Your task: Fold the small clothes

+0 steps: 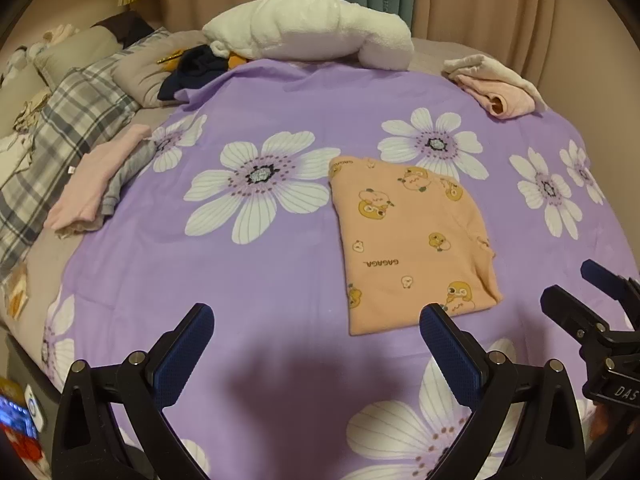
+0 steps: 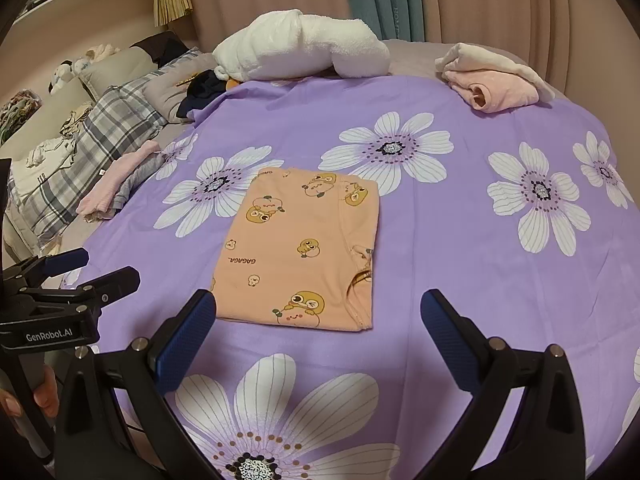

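Note:
A small orange garment with cartoon prints [image 1: 412, 240] lies folded into a flat rectangle on the purple flowered sheet [image 1: 280, 128]; it also shows in the right wrist view [image 2: 304, 252]. My left gripper [image 1: 316, 320] is open and empty, above the sheet just left of the garment's near edge. My right gripper [image 2: 318, 308] is open and empty, just short of the garment's near edge. The right gripper shows at the right edge of the left wrist view [image 1: 576, 292]. The left gripper shows at the left of the right wrist view [image 2: 100, 268].
A pink and grey folded stack [image 1: 100, 180] lies at the sheet's left edge. A pink and cream clothes pile [image 1: 496, 84] sits at the far right. A white rolled blanket [image 1: 312, 32] lies at the back. Plaid bedding [image 1: 60, 140] and pillows lie to the left.

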`<act>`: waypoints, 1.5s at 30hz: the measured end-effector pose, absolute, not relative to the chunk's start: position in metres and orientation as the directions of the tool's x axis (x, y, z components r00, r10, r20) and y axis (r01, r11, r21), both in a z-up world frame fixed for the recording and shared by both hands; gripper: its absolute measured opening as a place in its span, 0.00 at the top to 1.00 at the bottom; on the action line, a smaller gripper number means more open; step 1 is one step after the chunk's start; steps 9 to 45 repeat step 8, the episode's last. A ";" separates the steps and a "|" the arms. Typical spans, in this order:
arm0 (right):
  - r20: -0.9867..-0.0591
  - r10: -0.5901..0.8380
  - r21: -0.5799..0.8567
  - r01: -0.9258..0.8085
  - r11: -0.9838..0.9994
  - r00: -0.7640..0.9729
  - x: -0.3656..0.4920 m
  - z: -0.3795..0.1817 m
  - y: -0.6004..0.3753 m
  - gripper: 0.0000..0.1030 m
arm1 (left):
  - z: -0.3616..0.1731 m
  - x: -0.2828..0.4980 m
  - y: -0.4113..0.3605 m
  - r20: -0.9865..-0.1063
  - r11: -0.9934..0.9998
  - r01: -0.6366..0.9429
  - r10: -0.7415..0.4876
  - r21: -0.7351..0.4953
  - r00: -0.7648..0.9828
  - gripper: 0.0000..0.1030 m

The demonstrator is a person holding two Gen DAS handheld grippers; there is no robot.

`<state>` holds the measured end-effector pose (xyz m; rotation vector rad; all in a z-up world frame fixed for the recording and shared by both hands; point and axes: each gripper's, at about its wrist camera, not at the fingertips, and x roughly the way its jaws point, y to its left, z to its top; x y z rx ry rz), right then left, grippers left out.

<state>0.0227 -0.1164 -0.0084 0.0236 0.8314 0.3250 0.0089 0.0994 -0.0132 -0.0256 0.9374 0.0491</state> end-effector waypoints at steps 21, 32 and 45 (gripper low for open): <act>-0.712 0.296 0.140 -0.285 0.948 0.636 0.021 -0.004 -0.113 0.00 | -0.012 0.009 0.100 -0.804 0.999 -0.049 0.028 -0.001 0.594 0.01; -0.712 0.296 0.140 -0.285 0.948 0.636 0.021 -0.004 -0.113 0.00 | -0.012 0.009 0.100 -0.804 0.999 -0.049 0.028 -0.001 0.594 0.01; -0.712 0.296 0.140 -0.285 0.948 0.636 0.021 -0.004 -0.113 0.00 | -0.012 0.009 0.100 -0.804 0.999 -0.049 0.028 -0.001 0.594 0.01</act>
